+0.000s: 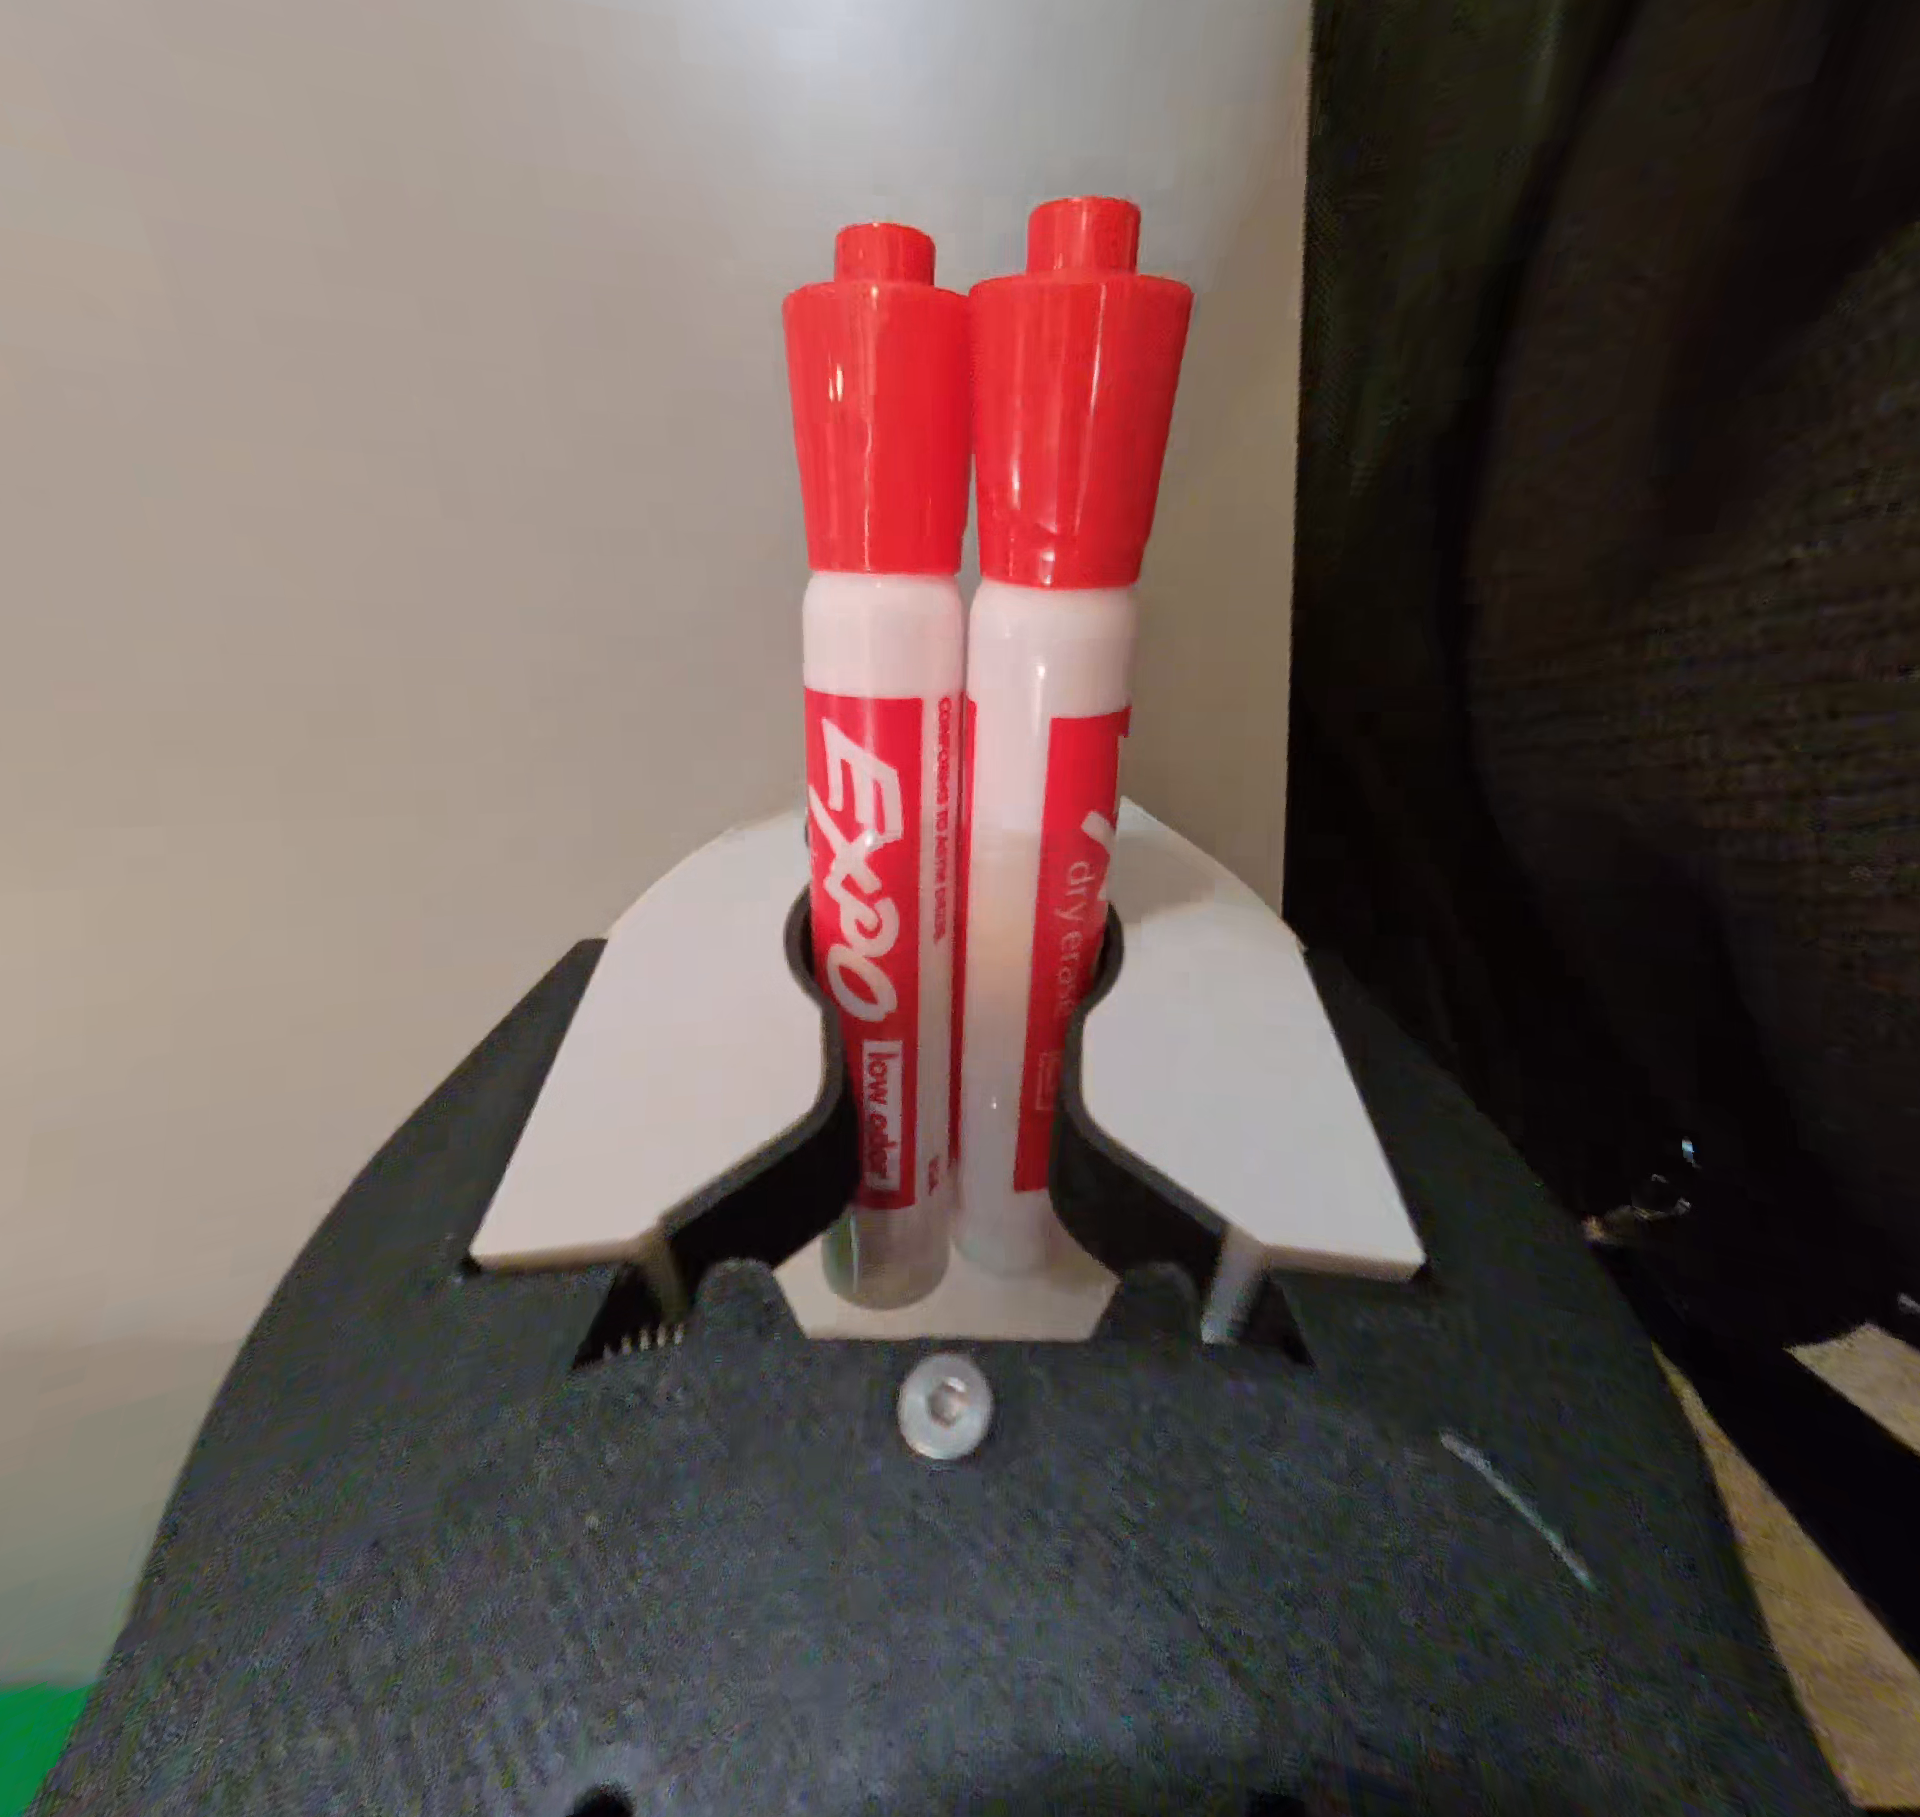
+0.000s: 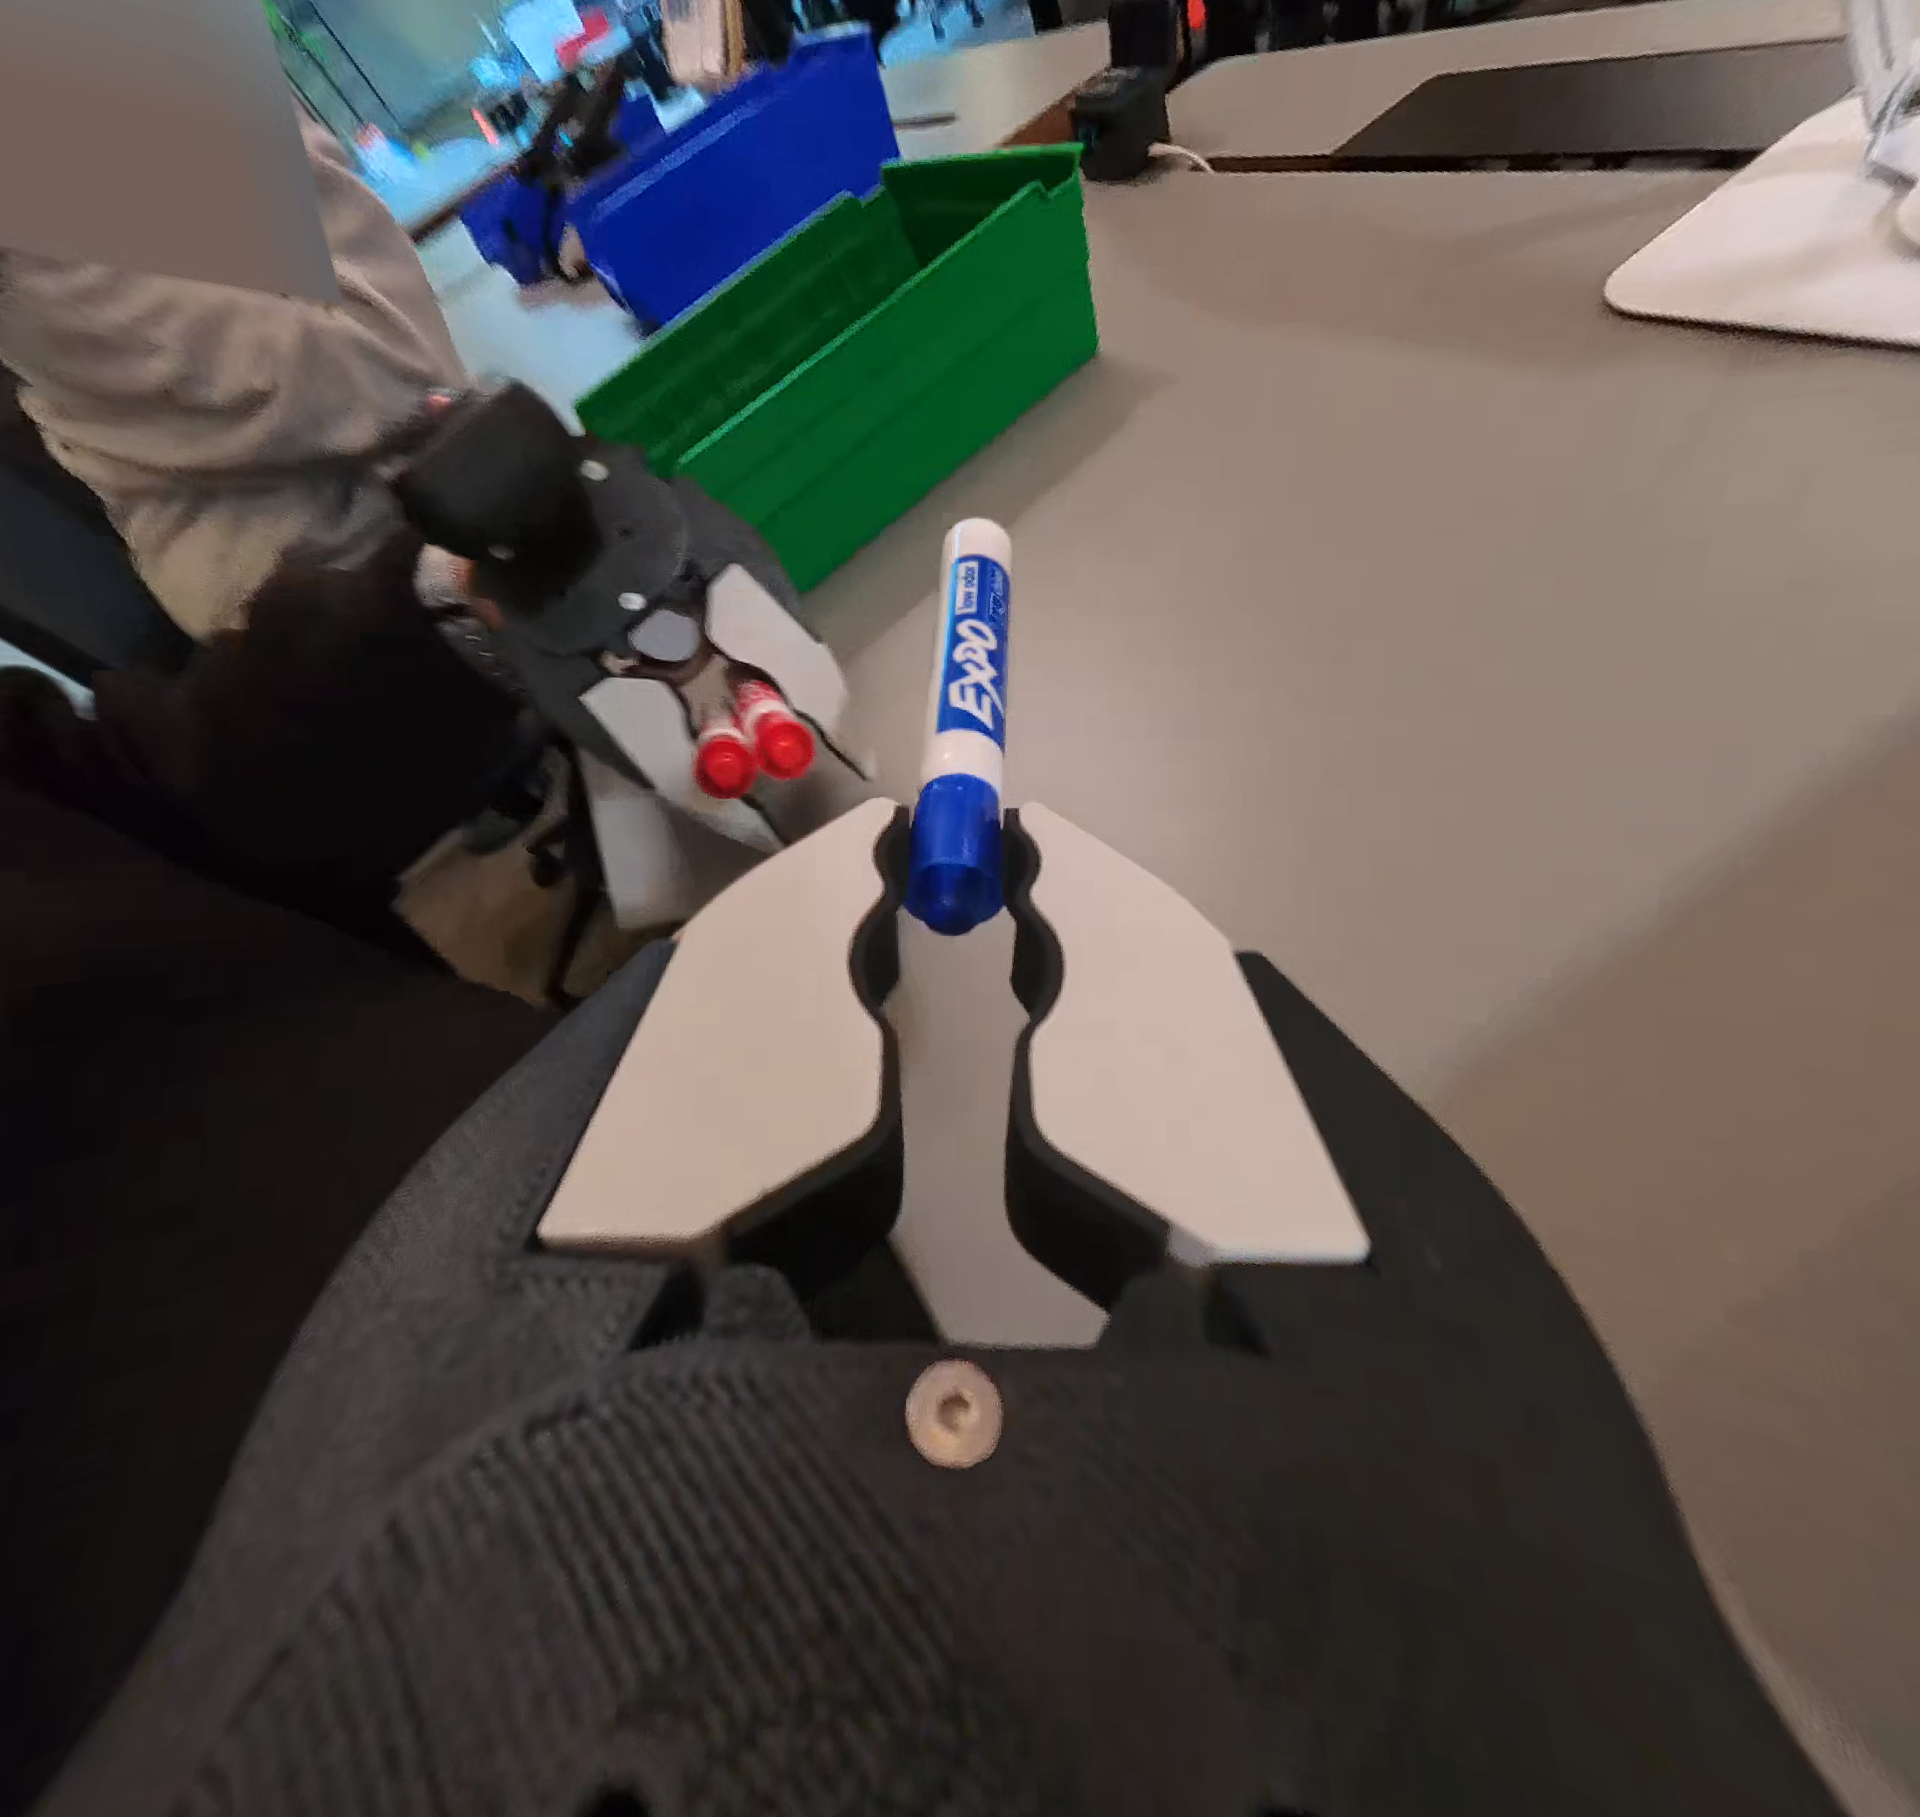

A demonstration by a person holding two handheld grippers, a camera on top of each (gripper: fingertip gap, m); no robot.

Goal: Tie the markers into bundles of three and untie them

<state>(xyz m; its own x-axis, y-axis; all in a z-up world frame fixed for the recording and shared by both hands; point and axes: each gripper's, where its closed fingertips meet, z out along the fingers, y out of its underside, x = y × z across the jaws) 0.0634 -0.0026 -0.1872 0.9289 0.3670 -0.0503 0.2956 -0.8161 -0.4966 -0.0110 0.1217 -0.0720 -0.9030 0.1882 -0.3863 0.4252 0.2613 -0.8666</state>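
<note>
Left gripper fingers clamped on two red dry-erase markers, caps forward. Right gripper fingers pinch blue marker by cap; green bin beyond fingertips.

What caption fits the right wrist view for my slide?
Right gripper fingers close on a blue marker by its cap, above a grey table, green bin behind.

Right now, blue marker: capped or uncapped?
Capped. The blue marker has its blue cap on, pinched at the right tool's tips.
</note>
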